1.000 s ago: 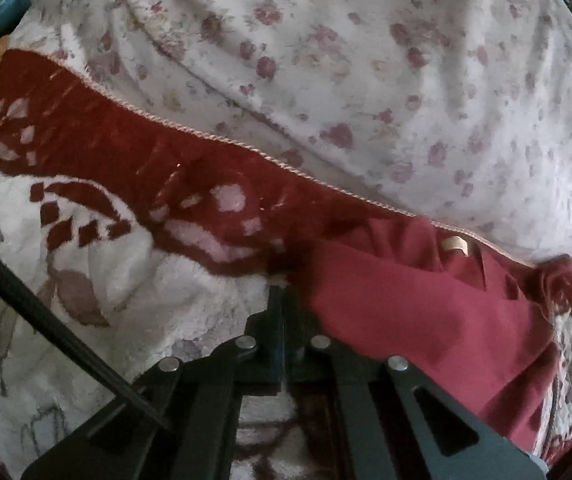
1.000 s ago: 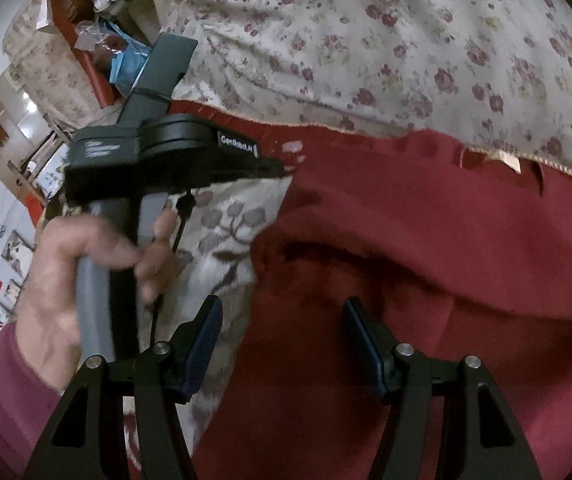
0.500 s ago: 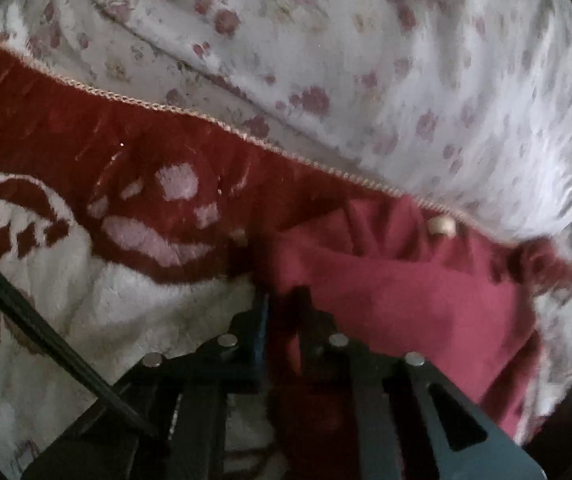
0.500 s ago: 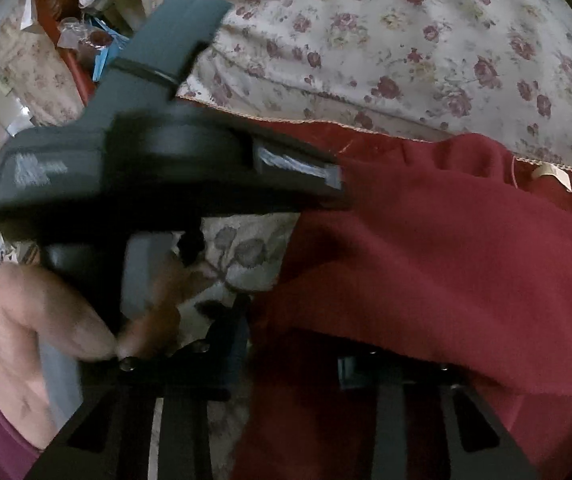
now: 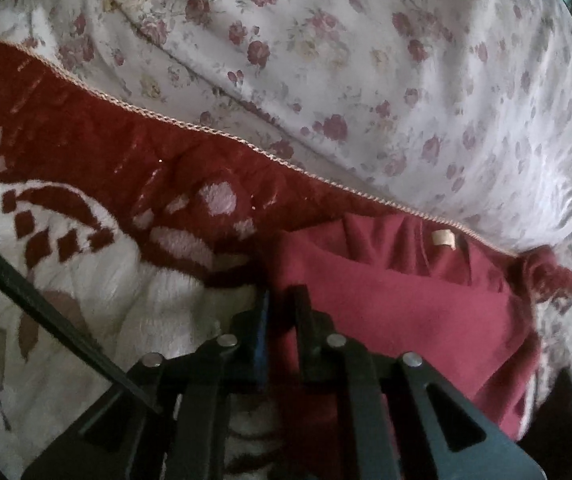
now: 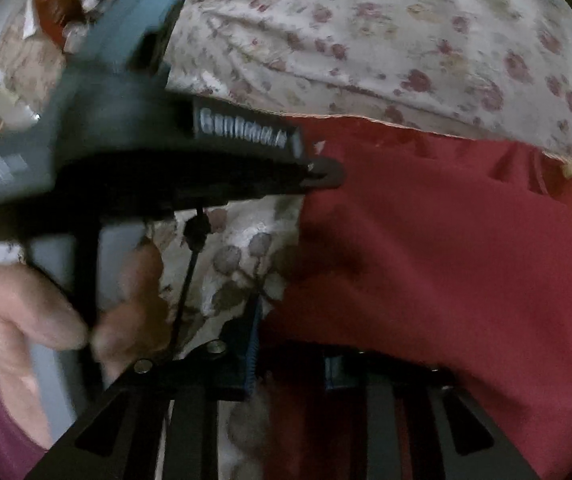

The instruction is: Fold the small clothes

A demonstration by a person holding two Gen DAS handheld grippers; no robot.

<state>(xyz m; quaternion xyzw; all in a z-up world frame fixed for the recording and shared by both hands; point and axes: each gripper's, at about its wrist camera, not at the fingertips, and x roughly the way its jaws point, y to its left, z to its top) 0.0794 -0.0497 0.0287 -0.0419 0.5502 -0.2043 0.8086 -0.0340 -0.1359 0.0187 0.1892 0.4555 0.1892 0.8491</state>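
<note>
Biggest thing here is the white quilt with faded rose print (image 5: 366,60), puffy, filling everything from 10 to 2 o'clock. Below it sits a fuzzy dark red and cream fleece blanket (image 5: 86,152) with braided beige trim. The small dark red cotton garment (image 5: 406,312) lies rumpled on it around 4 o'clock, tan neck label showing. Left gripper (image 5: 280,304) is pinched onto its edge. Right gripper (image 6: 292,344): jaws just reopened a bit, cloth draped over them, grip unclear.

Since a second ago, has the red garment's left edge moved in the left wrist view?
Yes. The dark red knit garment slid left over the red-and-white fleece blanket, its edge now nearer the blanket's white oval patch.
</note>
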